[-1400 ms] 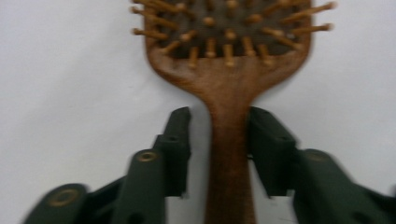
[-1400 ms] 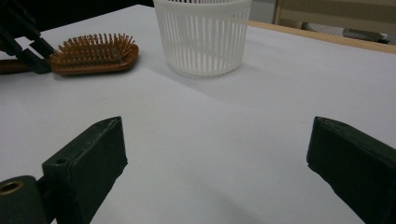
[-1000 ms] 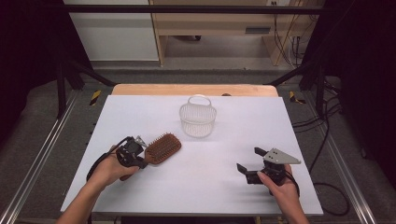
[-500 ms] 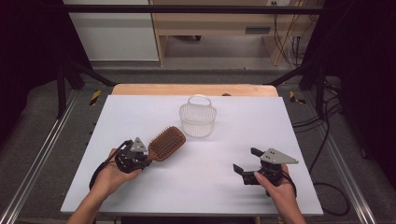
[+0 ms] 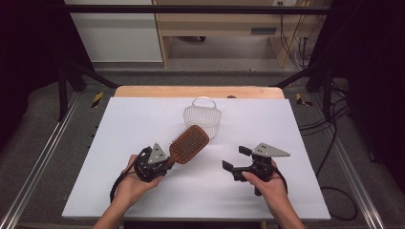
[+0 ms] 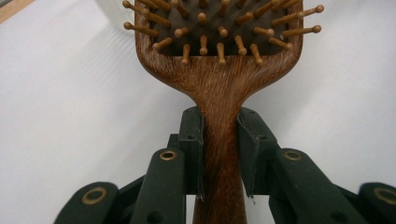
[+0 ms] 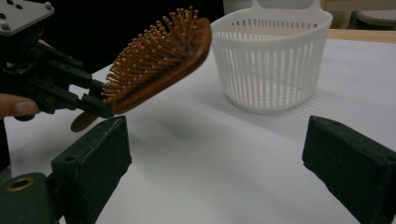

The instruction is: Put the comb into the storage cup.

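Observation:
A brown wooden hairbrush (image 5: 190, 143) with wooden bristles is held above the white table, its head tilted up toward a white slotted basket (image 5: 202, 119). My left gripper (image 5: 168, 161) is shut on the brush's handle; in the left gripper view the jaws of the left gripper (image 6: 220, 140) clamp the handle of the hairbrush (image 6: 219, 70) from both sides. My right gripper (image 5: 235, 158) stands open to the right of it with nothing between its fingers, and its jaws have just been closing slightly. The right gripper (image 7: 217, 140) view faces the hairbrush (image 7: 159, 60), the left gripper (image 7: 93, 106) and the basket (image 7: 271, 60).
The white table (image 5: 143, 119) has a wooden strip (image 5: 157, 90) along its far edge. Metal rails run along both sides, and cables lie on the floor at the right (image 5: 329, 124). A wooden bench stands beyond the table.
My left hand has carried the hairbrush to the right, closer to the basket. My right gripper has moved left toward the table's middle.

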{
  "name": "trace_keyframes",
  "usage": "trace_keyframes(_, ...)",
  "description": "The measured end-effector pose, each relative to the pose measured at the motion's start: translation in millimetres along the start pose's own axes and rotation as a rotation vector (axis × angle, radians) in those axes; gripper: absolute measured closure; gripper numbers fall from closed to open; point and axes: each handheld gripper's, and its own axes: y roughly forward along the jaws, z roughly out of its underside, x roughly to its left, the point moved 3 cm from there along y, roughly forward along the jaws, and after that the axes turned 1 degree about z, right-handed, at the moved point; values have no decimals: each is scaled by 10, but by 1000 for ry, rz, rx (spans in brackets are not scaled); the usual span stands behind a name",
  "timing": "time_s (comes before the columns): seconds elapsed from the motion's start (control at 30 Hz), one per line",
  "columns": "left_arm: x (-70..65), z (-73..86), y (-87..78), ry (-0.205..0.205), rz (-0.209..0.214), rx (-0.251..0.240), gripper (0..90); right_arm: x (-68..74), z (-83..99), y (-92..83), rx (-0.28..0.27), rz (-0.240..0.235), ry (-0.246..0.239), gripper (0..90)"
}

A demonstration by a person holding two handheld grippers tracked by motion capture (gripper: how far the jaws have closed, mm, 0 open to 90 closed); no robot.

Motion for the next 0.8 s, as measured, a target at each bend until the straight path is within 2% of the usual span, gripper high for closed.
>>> trace_keyframes(0.37,-262,-171,118,40,18,-56,725,149,-55,258,3,-66,44,96)
trace_keyframes(0.8,-361,-172,165,59,6,-99,725,248,-72,443,-3,-130,88,143)
